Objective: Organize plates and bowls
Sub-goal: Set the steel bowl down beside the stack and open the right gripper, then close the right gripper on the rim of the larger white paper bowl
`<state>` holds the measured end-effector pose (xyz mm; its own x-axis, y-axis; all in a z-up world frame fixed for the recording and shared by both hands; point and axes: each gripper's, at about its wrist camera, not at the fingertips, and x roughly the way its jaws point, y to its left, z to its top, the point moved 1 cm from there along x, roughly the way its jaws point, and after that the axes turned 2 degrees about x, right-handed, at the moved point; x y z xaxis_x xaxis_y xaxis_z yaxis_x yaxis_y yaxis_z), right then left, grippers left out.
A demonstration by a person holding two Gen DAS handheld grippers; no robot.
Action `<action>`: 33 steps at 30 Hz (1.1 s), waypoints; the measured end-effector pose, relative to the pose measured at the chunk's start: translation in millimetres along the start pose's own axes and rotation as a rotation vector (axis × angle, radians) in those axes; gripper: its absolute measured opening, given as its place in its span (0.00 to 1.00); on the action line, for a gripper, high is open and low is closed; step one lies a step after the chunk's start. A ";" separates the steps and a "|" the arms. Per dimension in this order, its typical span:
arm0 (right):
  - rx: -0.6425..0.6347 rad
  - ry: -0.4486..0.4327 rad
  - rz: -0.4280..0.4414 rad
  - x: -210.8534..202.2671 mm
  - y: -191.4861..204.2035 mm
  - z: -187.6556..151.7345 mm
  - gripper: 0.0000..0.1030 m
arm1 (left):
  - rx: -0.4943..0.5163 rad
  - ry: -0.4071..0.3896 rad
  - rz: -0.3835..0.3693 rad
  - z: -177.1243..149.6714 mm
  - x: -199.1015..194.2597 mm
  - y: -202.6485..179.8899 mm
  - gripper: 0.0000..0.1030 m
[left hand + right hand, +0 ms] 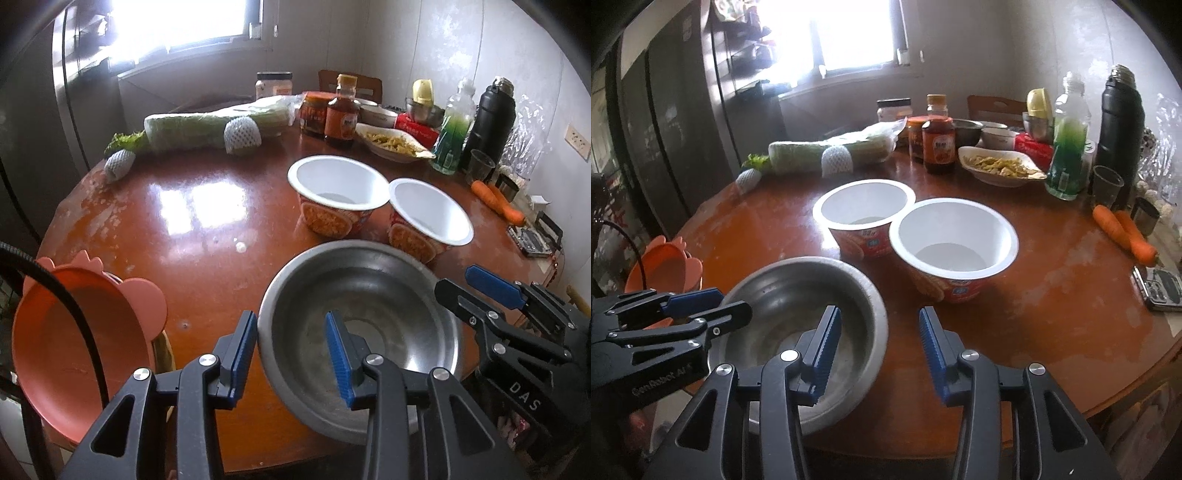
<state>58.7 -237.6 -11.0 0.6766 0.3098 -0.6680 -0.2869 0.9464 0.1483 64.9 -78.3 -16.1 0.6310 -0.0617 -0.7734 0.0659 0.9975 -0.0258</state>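
Care suited the lift: left claw (291,352) straddled the steel bowl (360,332) rim, pads apart; right claw (881,349) gaped empty above the desk (1052,295).

Left gripper (291,354), own wrist view: lower centre of frame, angled downward. Blue ribbed pads apart with a clear gap, nothing pressed between them. Left finger (242,354) and right finger on black linkage arms running off the bottom edge.

Right gripper (879,350), own wrist view: lower centre, also angled downward. Pads parted, gap slightly wider, nothing clamped.

Cross views: right gripper (476,291) at right edge of the left wrist frame, tips pointing toward upper left, one blue pad visible. Left gripper (720,304) at left edge of the right wrist frame, tips pointing right. Both side by side, close together. No hand or sleeve visible.
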 end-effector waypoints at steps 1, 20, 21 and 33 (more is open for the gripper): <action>0.004 -0.005 -0.003 -2.1 -1.6 0.3 0.45 | 0.001 -0.006 0.001 1.2 -1.9 -1.1 0.37; 0.111 -0.074 -0.046 -24.3 -53.3 9.7 0.51 | 0.007 -0.045 -0.032 48.1 -5.8 -19.6 0.38; 0.116 -0.073 -0.050 -22.6 -56.0 11.0 0.51 | 0.001 -0.044 -0.039 51.1 -4.4 -19.6 0.38; 0.143 -0.045 -0.068 4.0 -87.0 24.6 0.51 | 0.035 0.037 -0.165 72.1 27.6 -69.9 0.38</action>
<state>103.0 -316.5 -8.6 0.7214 0.2457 -0.6475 -0.1422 0.9676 0.2088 133.4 -152.3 10.1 0.5803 -0.2221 -0.7835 0.1931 0.9722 -0.1326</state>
